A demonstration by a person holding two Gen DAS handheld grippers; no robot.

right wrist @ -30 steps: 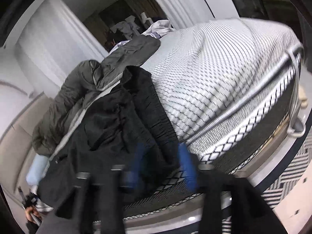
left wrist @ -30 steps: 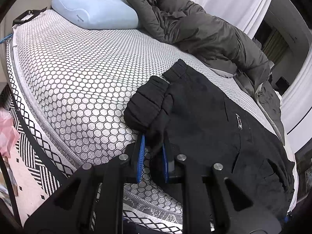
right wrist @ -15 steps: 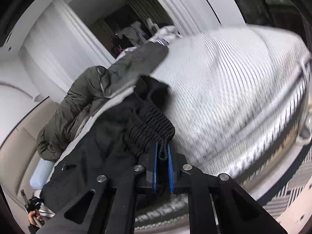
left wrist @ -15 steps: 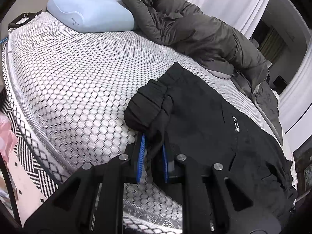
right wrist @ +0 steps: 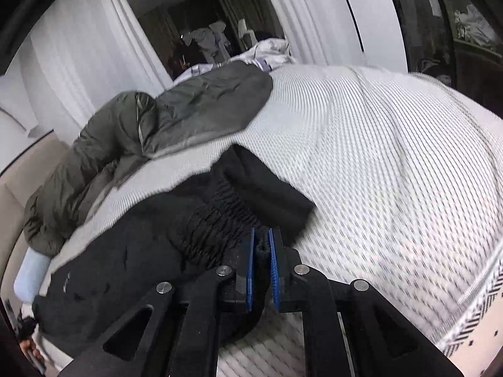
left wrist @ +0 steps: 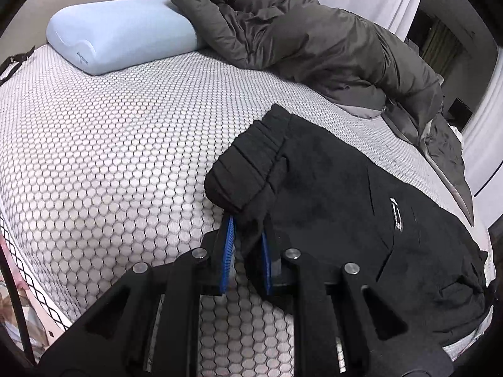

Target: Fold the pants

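Black pants (left wrist: 345,207) lie on the white honeycomb-patterned mattress (left wrist: 110,157). My left gripper (left wrist: 246,229) is shut on the pants' fabric just below a ribbed cuff (left wrist: 248,169), with cloth bunched between the blue pads. In the right wrist view the pants (right wrist: 132,260) lie to the left, and my right gripper (right wrist: 261,251) is shut on their gathered elastic edge (right wrist: 220,223). A flat black flap (right wrist: 267,191) sticks out beyond it.
A dark olive puffer jacket (left wrist: 308,40) lies along the far side of the bed and shows in the right wrist view (right wrist: 151,132) too. A light blue pillow (left wrist: 122,31) sits at the head. The mattress edge (right wrist: 471,308) runs at lower right.
My right gripper has closed on the gathered edge of the pants and lifted it over the mattress. My left gripper, still shut on the pants, has moved further over the bed.
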